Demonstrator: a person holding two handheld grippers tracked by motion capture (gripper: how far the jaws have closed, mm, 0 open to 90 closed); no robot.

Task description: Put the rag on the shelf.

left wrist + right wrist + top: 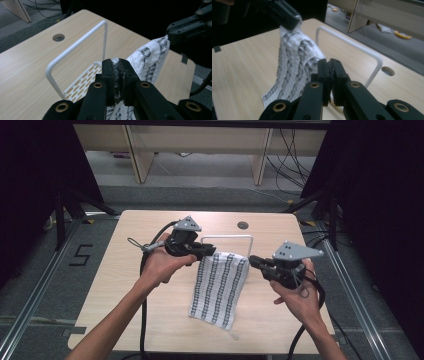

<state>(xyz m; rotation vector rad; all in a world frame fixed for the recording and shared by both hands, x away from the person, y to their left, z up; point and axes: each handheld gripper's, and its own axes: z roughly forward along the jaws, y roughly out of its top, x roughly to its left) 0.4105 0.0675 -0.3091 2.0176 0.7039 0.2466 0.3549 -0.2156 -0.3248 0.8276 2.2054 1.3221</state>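
We see patterned cloth point(219, 287) at frame centre, stretched between both grippers. Left gripper point(212, 251) pinching upper-left corner, right gripper point(253, 260) pinching upper-right corner. Lower edge resting on table point(115, 285). White rack point(226, 239) just behind.

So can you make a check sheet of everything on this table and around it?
Surface: light wooden table with a round cable hole.
Job's things: black-and-white patterned cloth held up by its two top corners, lower edge on the table; white wire rack behind it.
Clutter: nothing seen.
Grippers: left gripper and right gripper each shut on a cloth corner.
Cables: black cable trails from each gripper.
Surroundings: grey floor, wooden furniture legs, loose wires beyond.
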